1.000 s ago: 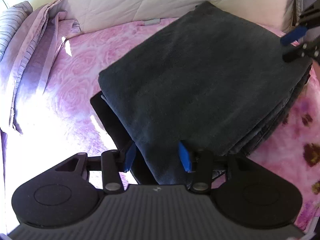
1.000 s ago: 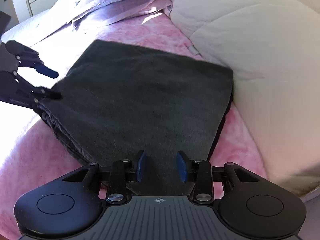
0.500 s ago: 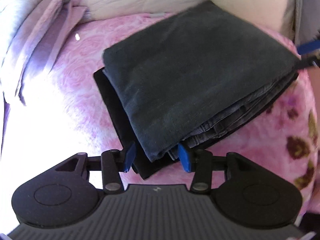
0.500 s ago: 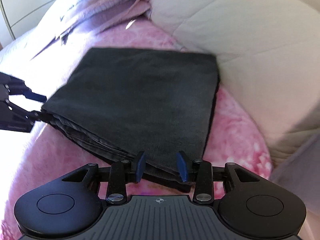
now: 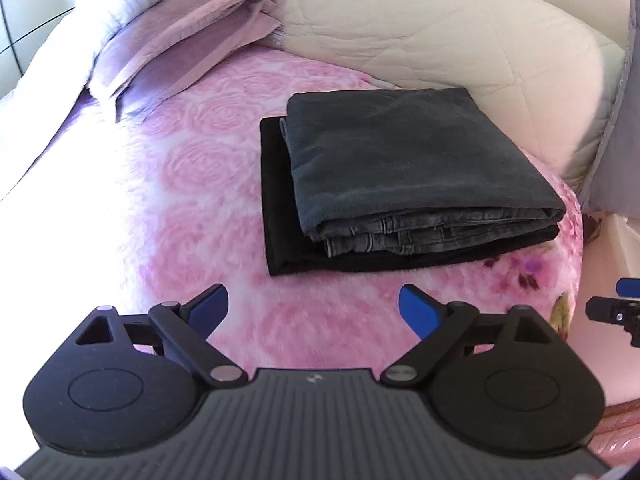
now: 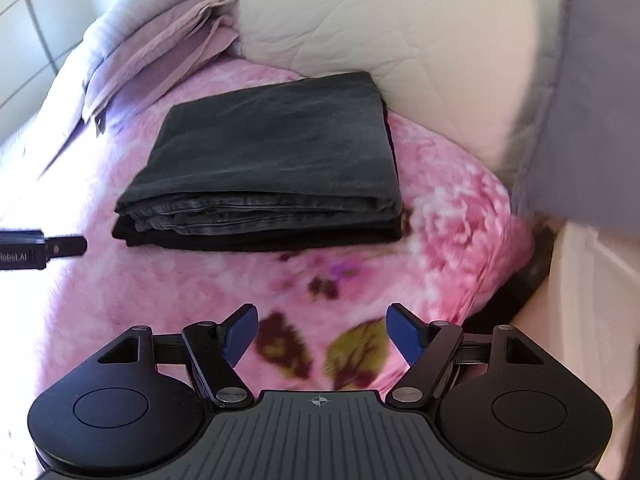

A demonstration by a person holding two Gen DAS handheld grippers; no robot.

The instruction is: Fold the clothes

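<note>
We start at our left gripper [image 5: 314, 306]: its jaws are opening, the blue pads [image 5: 418, 310] spread wide apart with only the pink blanket [image 5: 192, 184] showing between them, and nothing is clamped. From its camera the folded grey jeans [image 5: 408, 160] lie toward 12 o'clock, clear of the pads and untouched. The jeans rest squarely on a folded black garment [image 5: 278, 208], whose edge sticks out at the 9 o'clock side and along the near side of the pile. At 3 o'clock in this view we see the tip of our right gripper [image 5: 618, 308], off the edge of the bed and apart from the stack.

Our right gripper [image 6: 320, 334] is likewise opening, its blue pads [image 6: 404, 334] standing well apart over the flowered part of the pink blanket [image 6: 448, 216], holding nothing. From its camera the grey jeans [image 6: 272, 148] sit at 12 o'clock, folded edge facing us in stacked layers, the black garment [image 6: 256, 240] showing as a dark band beneath. At 9 o'clock a finger of the left gripper [image 6: 44, 248] juts in, near the stack's corner but not touching it.

Beyond the pile, at 1 o'clock, a cream quilted cushion [image 6: 400, 24] lies just behind the clothes. At 11 o'clock folded lilac bedding [image 6: 168, 36] is heaped on the bed, well apart from the jeans.
</note>
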